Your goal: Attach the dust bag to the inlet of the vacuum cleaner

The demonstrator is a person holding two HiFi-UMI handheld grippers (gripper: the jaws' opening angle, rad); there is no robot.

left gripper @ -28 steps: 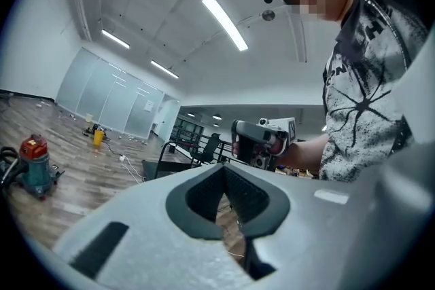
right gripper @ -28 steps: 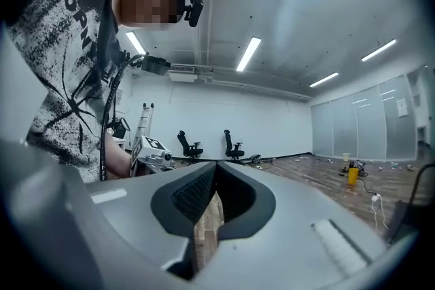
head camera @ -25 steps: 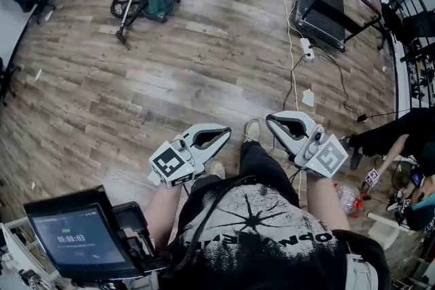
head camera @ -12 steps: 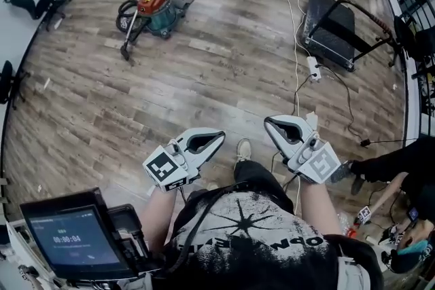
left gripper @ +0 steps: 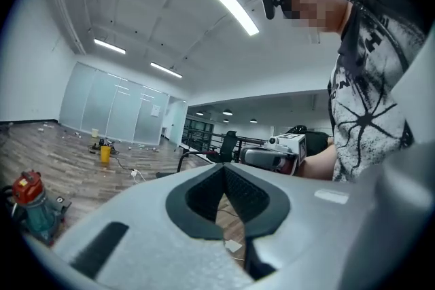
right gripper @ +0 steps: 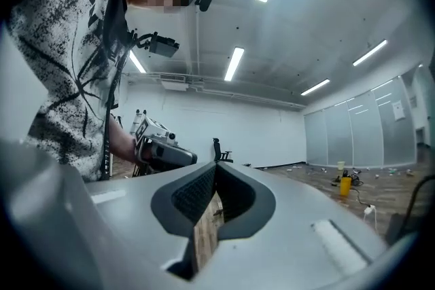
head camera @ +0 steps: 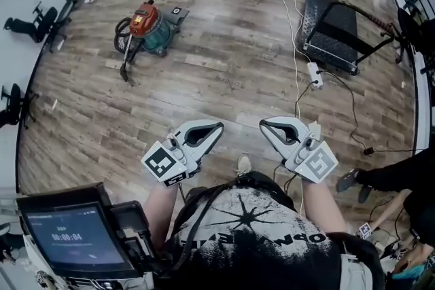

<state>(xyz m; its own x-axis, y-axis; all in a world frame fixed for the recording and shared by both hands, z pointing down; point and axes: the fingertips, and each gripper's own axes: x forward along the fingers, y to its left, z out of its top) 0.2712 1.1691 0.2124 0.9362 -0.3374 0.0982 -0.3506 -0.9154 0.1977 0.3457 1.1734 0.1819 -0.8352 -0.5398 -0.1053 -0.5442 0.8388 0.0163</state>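
Claws, white plastic: left claw [head camera: 217, 125] and right claw [head camera: 264, 122] closed, empty; red-and-teal canister vacuum cleaner [head camera: 148, 25] far left on wood-plank floor [head camera: 224, 71].

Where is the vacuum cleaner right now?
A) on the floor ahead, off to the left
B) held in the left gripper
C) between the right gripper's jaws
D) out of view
A: the vacuum cleaner stands on the floor far ahead of the left gripper and the right gripper, both shut and empty.

The red-topped teal canister vacuum cleaner [head camera: 146, 27] is placed well ahead-left of the left gripper [head camera: 218, 125]; the black metal-framed platform [head camera: 332, 29], well ahead-right of the right gripper [head camera: 263, 122].
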